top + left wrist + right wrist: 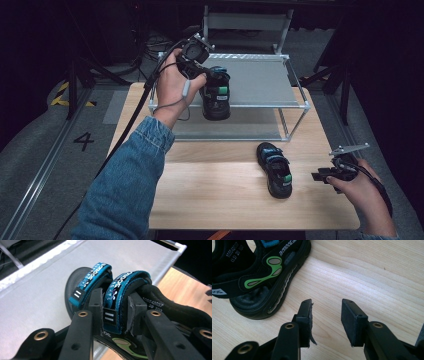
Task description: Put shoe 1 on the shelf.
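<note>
Grey shelf [260, 82], black sandal [130, 297] blue-strapped, left hand-held gripper [115, 307] clamping strap

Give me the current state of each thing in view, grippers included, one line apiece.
Left gripper: shut on the strap of the held sandal, over the rack.
Held sandal: lifted above the upper shelf, straps fastened.
Second sandal: lying upright on the table, untouched, straps fastened.
Right gripper: open, nothing between its jaws, beside the second sandal.
Rack: upper shelf bare.
Table: wooden, carries the rack and second sandal.
</note>
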Action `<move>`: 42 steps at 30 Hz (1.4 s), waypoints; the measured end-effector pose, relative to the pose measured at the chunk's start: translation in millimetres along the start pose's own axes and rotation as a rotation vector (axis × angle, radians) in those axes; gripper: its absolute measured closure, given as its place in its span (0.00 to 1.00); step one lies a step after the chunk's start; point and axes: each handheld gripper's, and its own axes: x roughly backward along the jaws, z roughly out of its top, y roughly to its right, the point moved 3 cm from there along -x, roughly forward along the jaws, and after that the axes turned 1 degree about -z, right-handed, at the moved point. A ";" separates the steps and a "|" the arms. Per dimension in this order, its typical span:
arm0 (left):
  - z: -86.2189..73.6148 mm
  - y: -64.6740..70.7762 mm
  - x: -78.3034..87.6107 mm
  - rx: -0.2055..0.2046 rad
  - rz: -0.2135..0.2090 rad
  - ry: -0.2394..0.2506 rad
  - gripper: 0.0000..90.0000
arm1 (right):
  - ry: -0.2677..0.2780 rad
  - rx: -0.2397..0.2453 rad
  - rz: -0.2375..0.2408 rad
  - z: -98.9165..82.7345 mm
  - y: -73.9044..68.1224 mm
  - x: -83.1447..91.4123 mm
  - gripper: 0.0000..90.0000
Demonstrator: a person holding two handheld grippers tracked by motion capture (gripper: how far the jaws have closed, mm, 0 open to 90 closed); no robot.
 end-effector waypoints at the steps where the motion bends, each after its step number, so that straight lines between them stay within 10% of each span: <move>1: 0.7 -1.6 -2.0 0.002 0.002 -0.001 0.79 | -0.001 -0.003 0.002 0.0 -0.1 0.2 0.69; 33: 9.9 -28.8 -53.3 -0.019 -0.027 -0.027 0.73 | -0.015 -0.016 -0.006 -12.2 2.7 2.3 0.68; 42: 10.8 -8.3 -30.5 -0.058 0.094 0.056 0.51 | -0.008 -0.007 -0.005 -8.8 1.5 1.7 0.67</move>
